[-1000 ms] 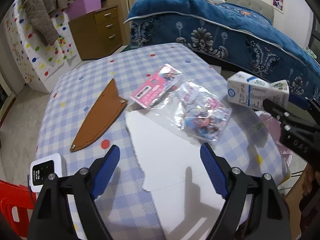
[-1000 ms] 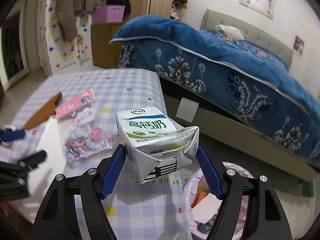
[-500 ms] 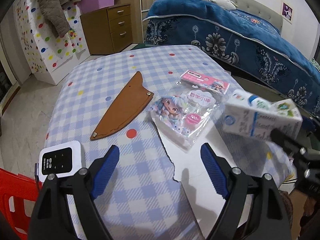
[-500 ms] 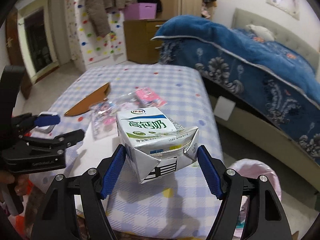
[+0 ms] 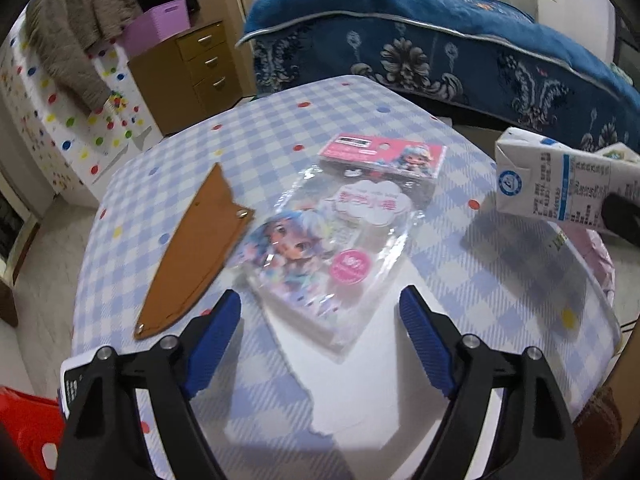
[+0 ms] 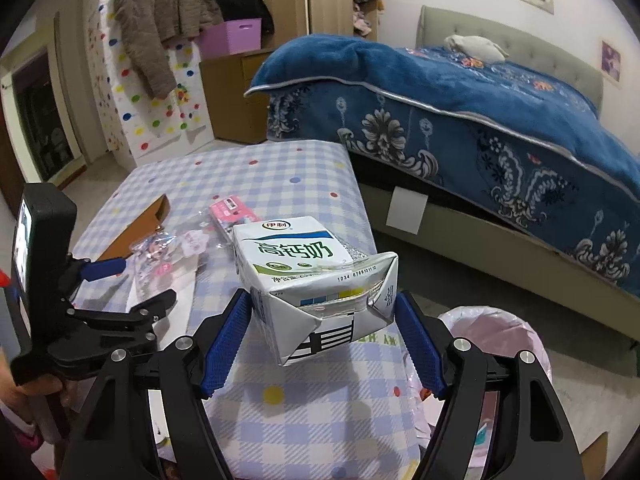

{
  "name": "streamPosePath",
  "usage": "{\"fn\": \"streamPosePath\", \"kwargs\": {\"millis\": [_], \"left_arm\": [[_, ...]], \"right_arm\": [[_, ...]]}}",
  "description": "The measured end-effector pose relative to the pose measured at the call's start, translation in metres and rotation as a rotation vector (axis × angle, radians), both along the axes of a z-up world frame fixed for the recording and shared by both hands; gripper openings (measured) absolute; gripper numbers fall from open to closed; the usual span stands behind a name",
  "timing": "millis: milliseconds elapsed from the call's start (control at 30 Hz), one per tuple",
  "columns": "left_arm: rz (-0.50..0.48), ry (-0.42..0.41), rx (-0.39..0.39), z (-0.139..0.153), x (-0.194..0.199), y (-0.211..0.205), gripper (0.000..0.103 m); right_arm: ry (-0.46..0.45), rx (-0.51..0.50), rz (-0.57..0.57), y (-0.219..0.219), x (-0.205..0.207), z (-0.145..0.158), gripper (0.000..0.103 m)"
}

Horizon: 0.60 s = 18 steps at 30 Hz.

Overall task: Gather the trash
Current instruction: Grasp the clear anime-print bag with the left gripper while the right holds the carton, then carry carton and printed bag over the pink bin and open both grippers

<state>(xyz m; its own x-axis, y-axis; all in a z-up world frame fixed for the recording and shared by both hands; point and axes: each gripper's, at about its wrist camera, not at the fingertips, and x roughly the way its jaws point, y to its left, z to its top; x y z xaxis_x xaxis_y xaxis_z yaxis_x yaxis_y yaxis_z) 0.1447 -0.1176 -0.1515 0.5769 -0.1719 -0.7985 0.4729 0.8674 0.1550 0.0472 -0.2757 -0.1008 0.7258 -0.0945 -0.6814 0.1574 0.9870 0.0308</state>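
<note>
My right gripper (image 6: 322, 332) is shut on a white milk carton (image 6: 304, 272) and holds it in the air over the right side of the checked table; the carton also shows in the left wrist view (image 5: 560, 184). My left gripper (image 5: 320, 332) is open and empty, just short of a clear plastic toy package (image 5: 332, 240) with a pink header that lies on the table, partly on a torn white sheet (image 5: 360, 380). The left gripper also shows in the right wrist view (image 6: 132, 284). A bin with a pink liner (image 6: 500, 336) stands on the floor right of the table.
A brown leather sheath (image 5: 196, 252) lies left of the package. A white device (image 5: 72, 380) sits at the near left table edge, above a red stool (image 5: 28, 428). A bed with a blue blanket (image 6: 480, 100) stands beyond the table, a wooden drawer unit (image 5: 192, 72) at the back left.
My left gripper has moved closer to the toy package, which now sits near its open fingers. My right gripper still holds the carton, with the pink-lined bin now closer beside it.
</note>
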Motion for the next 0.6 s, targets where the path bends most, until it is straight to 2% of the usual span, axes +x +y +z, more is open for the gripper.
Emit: {"fn": "streamPosePath", "kwargs": {"millis": [100,167,267,333,367,433,600], "left_arm": [[0.003,-0.008,-0.012,-0.002,0.005,-0.004,0.08],[0.006,-0.002,-0.027,-0.002,0.01,-0.004,0.073],[-0.008,0.004,-0.047,-0.002,0.013,-0.005,0.057],[-0.015,0.011,-0.059,-0.001,0.014,-0.005,0.04],[-0.015,0.013,-0.058,-0.001,0.015,-0.005,0.036],[-0.018,0.013,-0.066,0.001,0.014,-0.003,0.015],[-0.043,-0.019,-0.139,0.027,-0.001,0.0,0.006]], "right_arm": [[0.002,0.008,-0.005,-0.004,0.001,-0.003,0.073],[0.003,0.009,-0.005,-0.004,0.001,-0.005,0.073],[0.002,0.011,-0.007,-0.005,0.001,-0.005,0.073],[0.0,0.016,-0.011,-0.007,0.001,-0.005,0.073],[-0.002,0.016,-0.013,-0.007,0.0,-0.005,0.073],[-0.009,0.015,-0.017,-0.008,-0.003,-0.003,0.073],[-0.041,0.01,-0.038,-0.012,-0.017,0.009,0.072]]}}
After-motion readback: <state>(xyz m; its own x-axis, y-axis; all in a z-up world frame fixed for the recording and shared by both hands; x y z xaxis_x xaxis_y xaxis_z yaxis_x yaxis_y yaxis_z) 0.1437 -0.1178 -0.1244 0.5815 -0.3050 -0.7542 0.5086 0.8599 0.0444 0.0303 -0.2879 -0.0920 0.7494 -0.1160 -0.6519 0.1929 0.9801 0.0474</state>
